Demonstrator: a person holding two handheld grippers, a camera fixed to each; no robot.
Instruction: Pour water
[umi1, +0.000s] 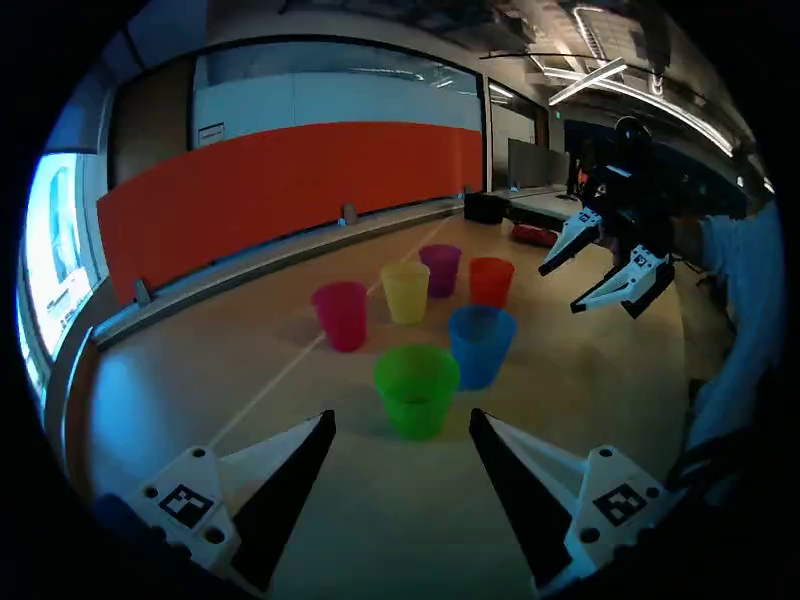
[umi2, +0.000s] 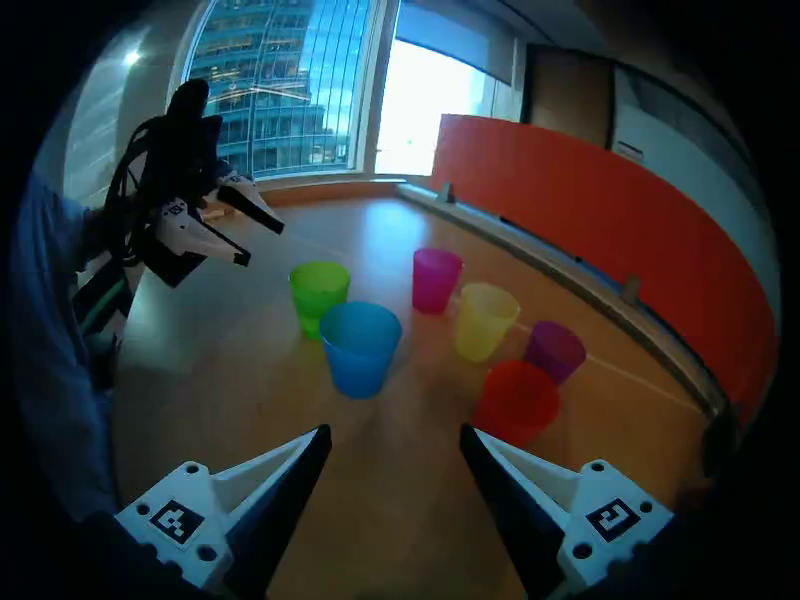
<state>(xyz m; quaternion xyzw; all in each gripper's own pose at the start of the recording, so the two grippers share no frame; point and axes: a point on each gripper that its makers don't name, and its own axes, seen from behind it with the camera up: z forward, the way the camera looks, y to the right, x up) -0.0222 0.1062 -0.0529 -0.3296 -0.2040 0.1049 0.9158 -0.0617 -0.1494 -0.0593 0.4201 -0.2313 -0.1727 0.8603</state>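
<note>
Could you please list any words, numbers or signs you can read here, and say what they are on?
No text is legible.
White notice on the wall: too small to read.
Square markers on the left gripper and the right gripper: black-and-white patterns, no words.

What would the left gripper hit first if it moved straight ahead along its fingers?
Most likely the green cup, standing dead ahead between the open fingers of the left gripper; the blue cup is just beyond, slightly right. Depth is unclear, so it may pass above the rim.
</note>
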